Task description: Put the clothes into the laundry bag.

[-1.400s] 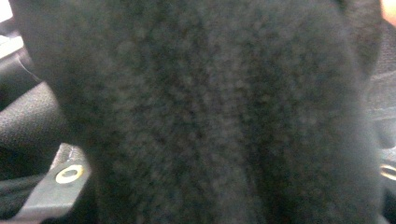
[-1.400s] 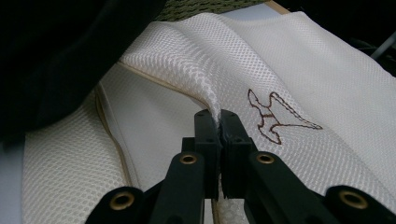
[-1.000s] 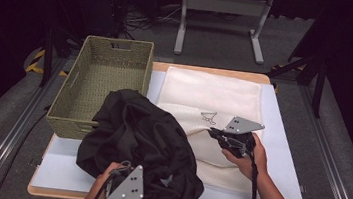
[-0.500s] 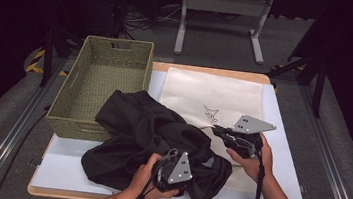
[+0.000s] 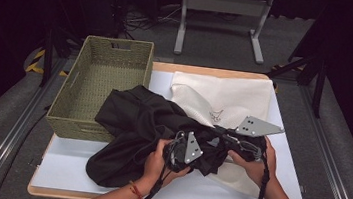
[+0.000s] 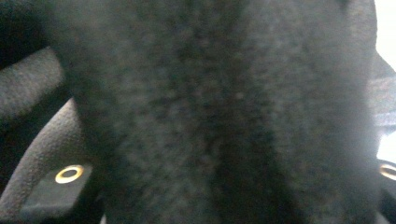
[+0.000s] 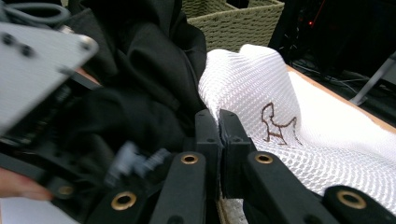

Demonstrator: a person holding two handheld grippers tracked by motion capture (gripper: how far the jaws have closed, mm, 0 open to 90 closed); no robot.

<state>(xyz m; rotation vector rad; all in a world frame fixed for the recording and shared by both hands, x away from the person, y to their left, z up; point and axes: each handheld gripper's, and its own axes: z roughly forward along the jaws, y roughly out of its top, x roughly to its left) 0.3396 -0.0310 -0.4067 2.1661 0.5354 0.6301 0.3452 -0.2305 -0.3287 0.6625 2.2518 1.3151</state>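
Light falls from overhead onto the white-topped wooden table (image 5: 106, 172), bright against surroundings that sink to near black. The crumpled black cloth garment (image 5: 136, 125) swallows detail — its folds barely read from the high view. The left gripper view is dim and soft, dark fabric pressed too close to focus, with blown-out white at its right edge. In the right gripper view the white mesh laundry bag (image 7: 280, 107) is crisp, the grey plate at left blurred.

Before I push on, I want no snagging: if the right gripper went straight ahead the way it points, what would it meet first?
Likely the white mesh bag: the right gripper, jaws together, already sits at its edge, with the black garment just beside. Depth is hard to judge.
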